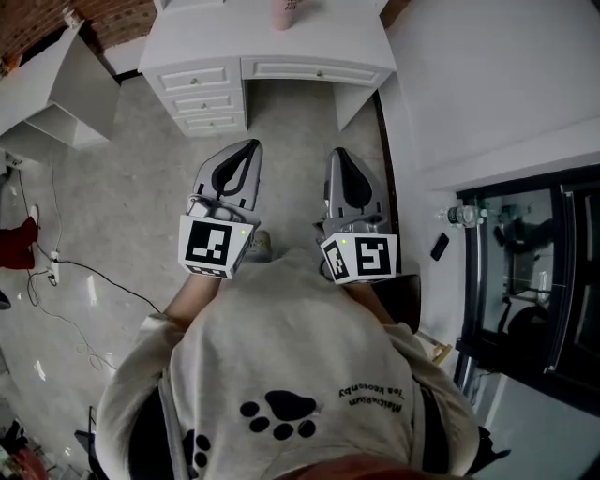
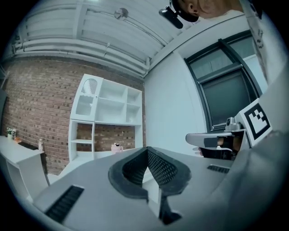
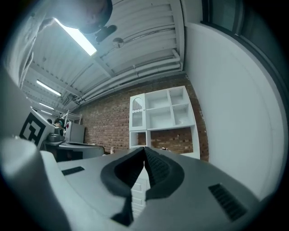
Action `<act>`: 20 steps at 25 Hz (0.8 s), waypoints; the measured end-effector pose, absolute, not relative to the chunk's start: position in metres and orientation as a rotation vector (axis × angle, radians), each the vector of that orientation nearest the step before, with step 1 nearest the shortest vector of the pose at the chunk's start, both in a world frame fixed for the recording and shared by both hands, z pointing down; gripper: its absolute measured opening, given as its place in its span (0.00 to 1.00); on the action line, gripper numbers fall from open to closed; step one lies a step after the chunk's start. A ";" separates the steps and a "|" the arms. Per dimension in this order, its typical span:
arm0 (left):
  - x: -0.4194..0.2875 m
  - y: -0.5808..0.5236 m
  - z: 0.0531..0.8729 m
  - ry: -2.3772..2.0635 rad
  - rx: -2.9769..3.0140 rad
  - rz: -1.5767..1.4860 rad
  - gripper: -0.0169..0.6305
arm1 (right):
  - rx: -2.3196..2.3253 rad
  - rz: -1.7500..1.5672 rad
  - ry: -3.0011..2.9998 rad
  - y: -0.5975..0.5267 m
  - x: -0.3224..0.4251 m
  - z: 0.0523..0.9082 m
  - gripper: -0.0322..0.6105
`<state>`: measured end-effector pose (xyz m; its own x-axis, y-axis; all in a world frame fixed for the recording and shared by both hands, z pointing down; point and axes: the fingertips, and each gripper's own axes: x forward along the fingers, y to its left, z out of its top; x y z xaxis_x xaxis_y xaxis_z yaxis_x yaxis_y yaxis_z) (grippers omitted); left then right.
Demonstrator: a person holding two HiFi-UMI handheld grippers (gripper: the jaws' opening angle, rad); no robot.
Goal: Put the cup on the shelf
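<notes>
A pink cup [image 1: 286, 11] stands on the white desk [image 1: 319, 42] at the top edge of the head view. In the left gripper view the cup [image 2: 117, 147] sits on the desk top below a white shelf unit [image 2: 108, 108] against a brick wall. My left gripper [image 1: 252, 144] and right gripper [image 1: 335, 151] are held side by side and level, pointing at the desk from well short of it. Both are shut with nothing between the pads. The shut left jaws [image 2: 146, 151] and right jaws [image 3: 144, 149] fill the lower half of their own views. The shelf unit [image 3: 162, 115] also shows ahead in the right gripper view.
The desk has drawers [image 1: 202, 89] on its left side and a knee gap on the right. A white cabinet [image 1: 56, 89] stands at the left, with cables [image 1: 66, 272] and a red cloth [image 1: 17, 242] on the floor. A white wall [image 1: 487, 75] and a dark glass cabinet [image 1: 534, 281] close the right side.
</notes>
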<state>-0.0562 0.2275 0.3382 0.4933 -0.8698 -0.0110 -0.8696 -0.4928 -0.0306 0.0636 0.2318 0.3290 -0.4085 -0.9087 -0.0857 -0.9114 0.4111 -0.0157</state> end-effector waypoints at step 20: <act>-0.053 0.098 0.356 1.631 -2.721 -0.001 0.04 | -1.576 -0.020 2.630 0.091 0.053 0.346 0.06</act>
